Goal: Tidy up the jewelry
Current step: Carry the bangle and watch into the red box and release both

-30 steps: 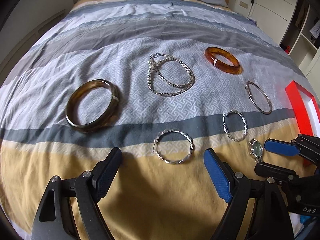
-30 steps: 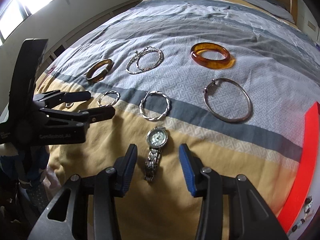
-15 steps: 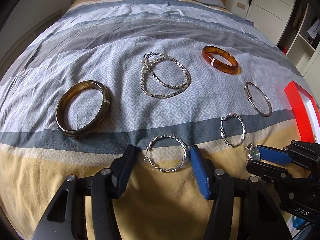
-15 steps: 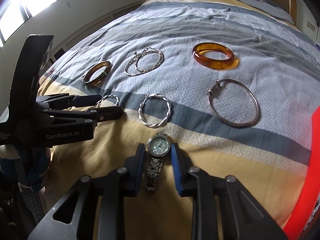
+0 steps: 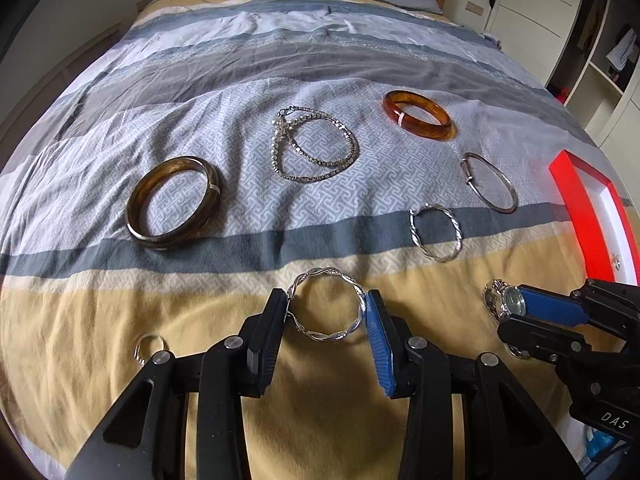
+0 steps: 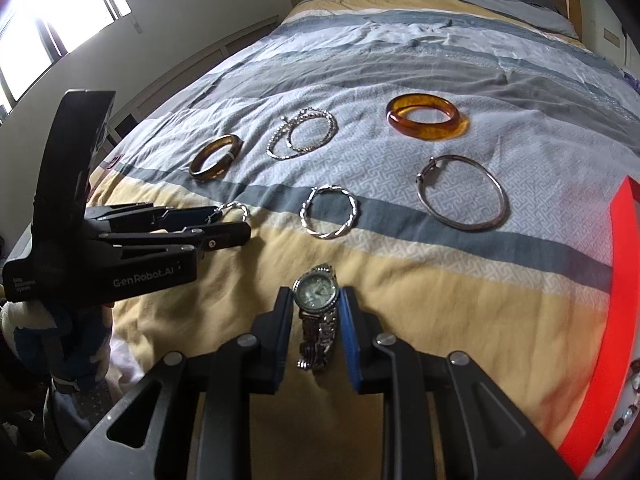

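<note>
Ahead of you the far half of the striped bedspread (image 5: 320, 52) lies open. The mid-bed crowds up: dark bangle (image 5: 173, 201) left, chain bracelets (image 5: 314, 145) centre, amber bangle (image 5: 418, 115) right. The red tray (image 5: 580, 216) walls your right edge.

We see the red tray (image 6: 600, 360) cut off at the frame edge; its small contents (image 6: 628, 412) are perhaps beads, too blurred to tell.

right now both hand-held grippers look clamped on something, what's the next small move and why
Probably lift both toward the red tray: the left hand-held gripper pinches the twisted silver bangle, the right hand-held gripper the watch.
</note>
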Action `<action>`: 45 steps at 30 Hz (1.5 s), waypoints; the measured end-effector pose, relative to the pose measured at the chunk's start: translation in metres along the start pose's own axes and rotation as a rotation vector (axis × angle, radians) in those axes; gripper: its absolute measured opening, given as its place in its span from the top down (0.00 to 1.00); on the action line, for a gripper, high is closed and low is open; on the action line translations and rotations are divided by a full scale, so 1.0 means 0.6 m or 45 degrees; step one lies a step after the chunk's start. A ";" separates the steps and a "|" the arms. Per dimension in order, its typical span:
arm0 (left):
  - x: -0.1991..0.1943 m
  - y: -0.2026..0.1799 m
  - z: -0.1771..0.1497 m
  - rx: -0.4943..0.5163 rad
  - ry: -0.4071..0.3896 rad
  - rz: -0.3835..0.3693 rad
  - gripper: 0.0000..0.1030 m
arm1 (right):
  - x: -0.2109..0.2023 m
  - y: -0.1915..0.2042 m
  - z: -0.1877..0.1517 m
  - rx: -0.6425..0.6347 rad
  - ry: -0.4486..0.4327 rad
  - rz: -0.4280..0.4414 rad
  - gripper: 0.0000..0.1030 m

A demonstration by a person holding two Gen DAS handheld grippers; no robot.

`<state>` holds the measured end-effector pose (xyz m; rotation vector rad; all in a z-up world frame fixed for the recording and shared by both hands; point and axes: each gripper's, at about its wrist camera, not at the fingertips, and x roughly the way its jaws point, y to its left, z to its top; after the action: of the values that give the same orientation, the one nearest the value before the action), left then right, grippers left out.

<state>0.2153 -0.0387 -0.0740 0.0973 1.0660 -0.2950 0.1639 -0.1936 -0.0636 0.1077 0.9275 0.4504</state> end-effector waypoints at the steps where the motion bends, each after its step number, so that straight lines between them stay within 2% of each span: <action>1: -0.008 -0.002 -0.004 -0.002 -0.003 0.000 0.62 | -0.008 0.004 0.000 -0.003 -0.009 0.000 0.78; 15: -0.168 -0.042 -0.056 0.024 -0.140 0.006 0.62 | -0.163 0.071 -0.038 -0.048 -0.170 -0.016 0.78; 24: -0.233 -0.116 -0.084 0.091 -0.195 -0.041 0.62 | -0.268 0.057 -0.087 -0.003 -0.278 -0.074 0.78; 35: -0.249 -0.271 -0.055 0.279 -0.222 -0.144 0.62 | -0.386 -0.060 -0.114 0.105 -0.393 -0.247 0.78; 45: -0.173 -0.424 0.020 0.450 -0.169 -0.212 0.62 | -0.404 -0.224 -0.097 0.204 -0.396 -0.371 0.78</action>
<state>0.1064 -0.2651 0.0387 0.3022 0.8831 -0.6312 0.0375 -0.4223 0.0449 0.1798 0.6576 0.0837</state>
